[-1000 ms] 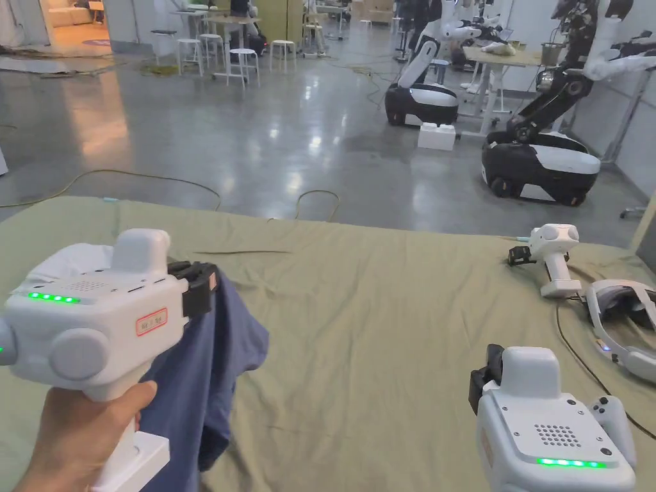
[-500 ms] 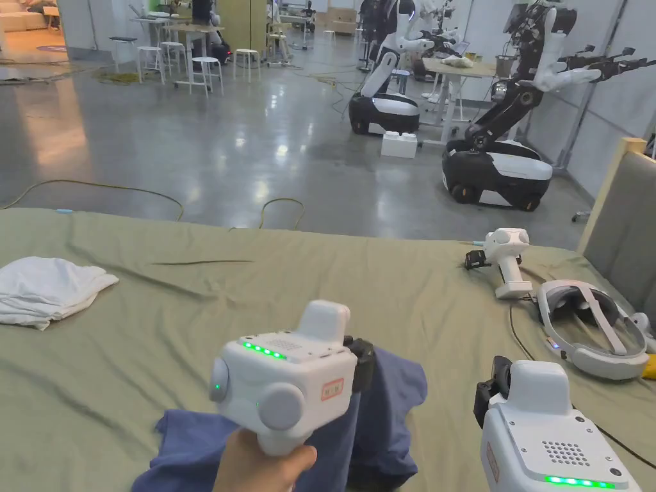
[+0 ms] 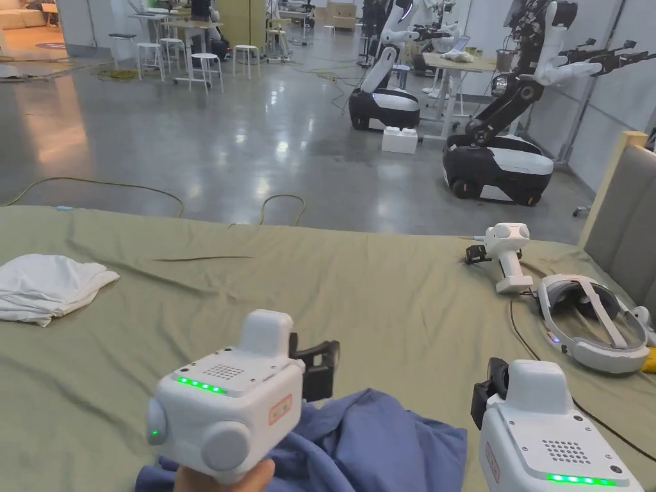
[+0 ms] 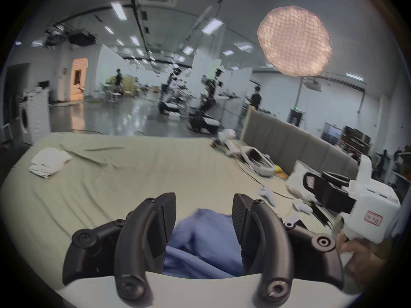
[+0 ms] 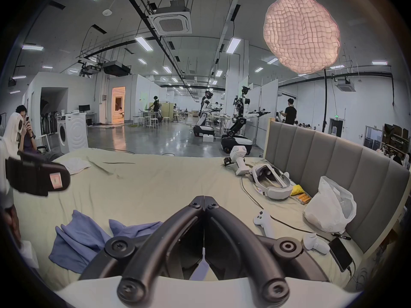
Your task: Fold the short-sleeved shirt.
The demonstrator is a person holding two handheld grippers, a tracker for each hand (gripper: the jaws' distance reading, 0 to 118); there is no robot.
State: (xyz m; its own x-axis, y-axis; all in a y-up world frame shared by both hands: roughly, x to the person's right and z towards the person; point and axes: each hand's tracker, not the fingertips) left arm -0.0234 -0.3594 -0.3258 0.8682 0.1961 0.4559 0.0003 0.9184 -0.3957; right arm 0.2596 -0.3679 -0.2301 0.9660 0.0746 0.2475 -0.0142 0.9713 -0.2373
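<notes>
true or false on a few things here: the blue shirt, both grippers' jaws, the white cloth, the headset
1. The blue shirt lies crumpled on the bed sheet. True.
2. The left gripper has its jaws clamped on the shirt. False: its jaws stand apart, nothing between their tips.
3. The right gripper has its jaws closed. True.
4. The white cloth lies on top of the blue shirt. False: it lies apart, far to the left.
5. The headset sits on the floor. False: it rests on the bed, at the right.

Plain blue shirt (image 3: 384, 442), olive-green sheet (image 3: 397, 301), white folded cloth (image 3: 48, 285), grey headboard (image 5: 329, 155)
</notes>
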